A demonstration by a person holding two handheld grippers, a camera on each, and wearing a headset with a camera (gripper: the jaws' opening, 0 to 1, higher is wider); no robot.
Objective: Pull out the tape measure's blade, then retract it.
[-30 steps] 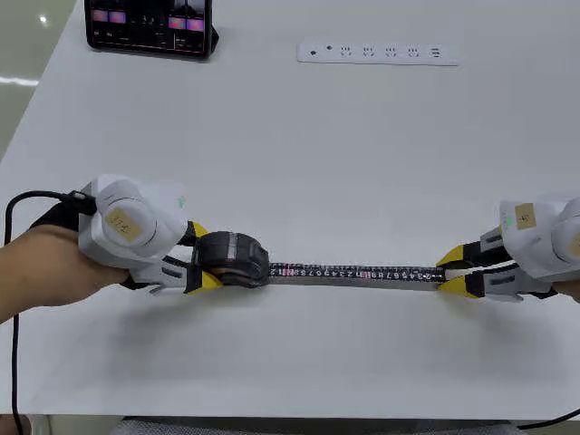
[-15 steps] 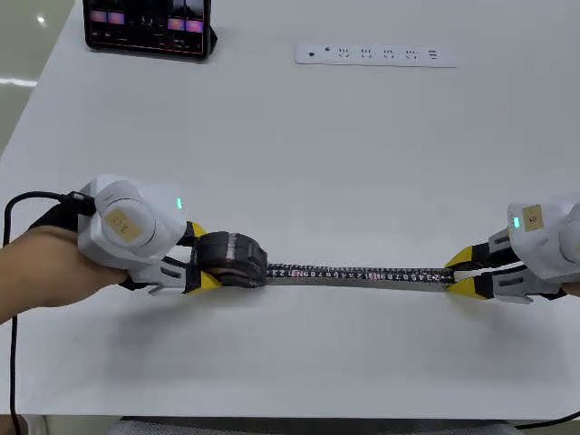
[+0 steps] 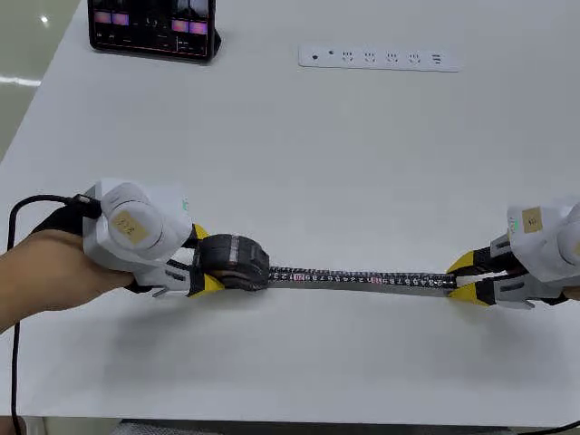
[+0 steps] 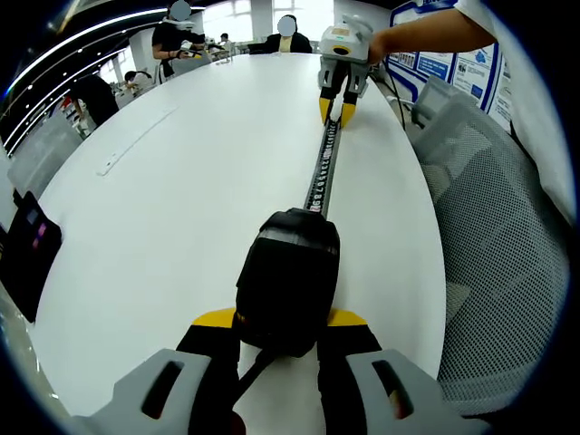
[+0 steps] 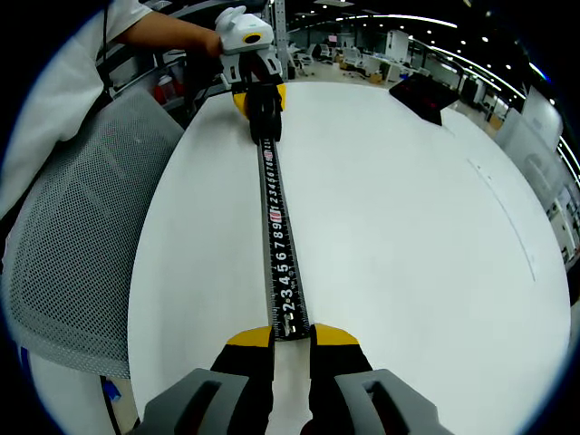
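Observation:
The black tape measure case (image 3: 232,262) lies on the white table, clamped between the yellow-tipped jaws of my left gripper (image 3: 201,263). In the left gripper view the case (image 4: 288,279) sits between the jaws of that gripper (image 4: 285,324). Its dark numbered blade (image 3: 362,278) stretches right across the table to my right gripper (image 3: 464,276), which is shut on the blade's end. The right gripper view looks down the blade (image 5: 279,245) from that gripper (image 5: 290,337) to the far case (image 5: 264,105) and the left gripper.
A white power strip (image 3: 376,58) lies at the table's back, and a black device with a lit screen (image 3: 150,24) stands at the back left. A black cable (image 3: 20,236) trails from the left gripper. A mesh chair (image 4: 494,227) stands beside the table's near edge.
My right gripper has moved further right with the blade's end, so more blade is out of the case. The left gripper and case have stayed about where they were.

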